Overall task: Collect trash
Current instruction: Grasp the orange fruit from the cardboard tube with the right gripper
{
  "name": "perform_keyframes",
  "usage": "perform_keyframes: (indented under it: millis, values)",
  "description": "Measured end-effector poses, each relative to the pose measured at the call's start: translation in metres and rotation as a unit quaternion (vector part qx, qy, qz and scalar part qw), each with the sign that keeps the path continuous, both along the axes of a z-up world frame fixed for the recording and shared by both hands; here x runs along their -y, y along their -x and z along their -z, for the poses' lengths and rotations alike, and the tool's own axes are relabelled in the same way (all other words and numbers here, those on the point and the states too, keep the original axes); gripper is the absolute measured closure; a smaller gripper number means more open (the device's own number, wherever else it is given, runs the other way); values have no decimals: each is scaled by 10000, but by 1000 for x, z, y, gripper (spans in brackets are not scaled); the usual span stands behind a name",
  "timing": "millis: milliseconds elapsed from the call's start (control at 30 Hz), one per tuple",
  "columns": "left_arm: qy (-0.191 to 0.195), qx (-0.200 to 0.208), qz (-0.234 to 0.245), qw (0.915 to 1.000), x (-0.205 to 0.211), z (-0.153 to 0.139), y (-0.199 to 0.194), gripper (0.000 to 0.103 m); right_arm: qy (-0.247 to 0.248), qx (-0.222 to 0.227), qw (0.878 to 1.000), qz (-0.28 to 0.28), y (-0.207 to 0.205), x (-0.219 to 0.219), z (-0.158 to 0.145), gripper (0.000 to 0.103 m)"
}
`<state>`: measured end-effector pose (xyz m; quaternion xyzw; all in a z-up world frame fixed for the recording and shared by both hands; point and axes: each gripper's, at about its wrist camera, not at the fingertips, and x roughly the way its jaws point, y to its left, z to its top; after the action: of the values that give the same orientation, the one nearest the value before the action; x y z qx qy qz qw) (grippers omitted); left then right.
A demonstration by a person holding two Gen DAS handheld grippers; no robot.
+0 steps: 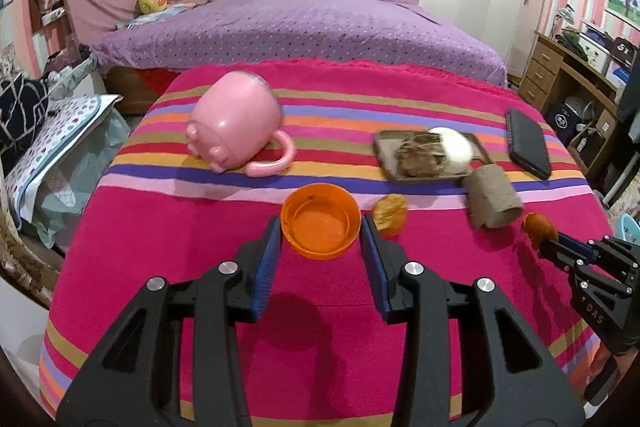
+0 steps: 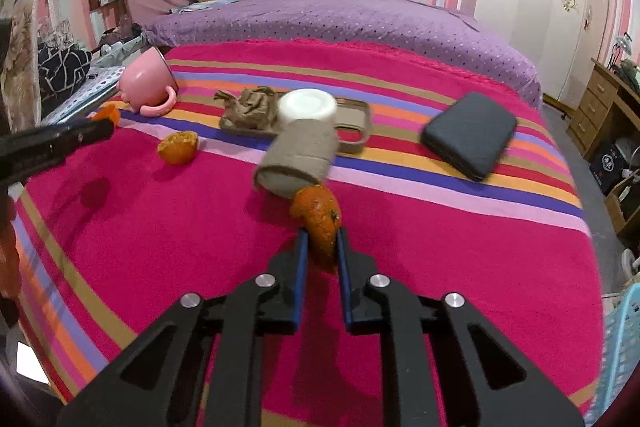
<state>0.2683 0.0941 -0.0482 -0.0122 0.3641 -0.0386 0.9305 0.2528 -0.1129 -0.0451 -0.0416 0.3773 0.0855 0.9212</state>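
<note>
My left gripper (image 1: 320,227) holds an orange plastic bowl (image 1: 320,227) between its jaws, above the striped red blanket (image 1: 160,247). My right gripper (image 2: 322,243) is shut on a piece of orange peel (image 2: 318,219) and holds it just above the blanket; it also shows in the left wrist view (image 1: 538,225). A second orange peel (image 2: 178,147) lies on the blanket, just right of the bowl in the left wrist view (image 1: 390,215). A cardboard tube (image 2: 298,163) lies beyond the held peel.
A brown tray (image 2: 352,139) holds crumpled brown paper (image 2: 256,107) and a white cup (image 2: 308,107). A tipped pink mug (image 1: 236,123) lies at the left. A black case (image 2: 470,135) lies at the right. A purple bed (image 1: 300,27) stands behind, a blue basket (image 2: 620,347) at the right.
</note>
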Motion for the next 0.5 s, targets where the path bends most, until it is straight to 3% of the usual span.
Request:
perform_keyframes:
  millis: [500]
  values:
    - [-194,158,344,9991,78,-12,19,64,-98,713,9958,559,37,100,-28,89]
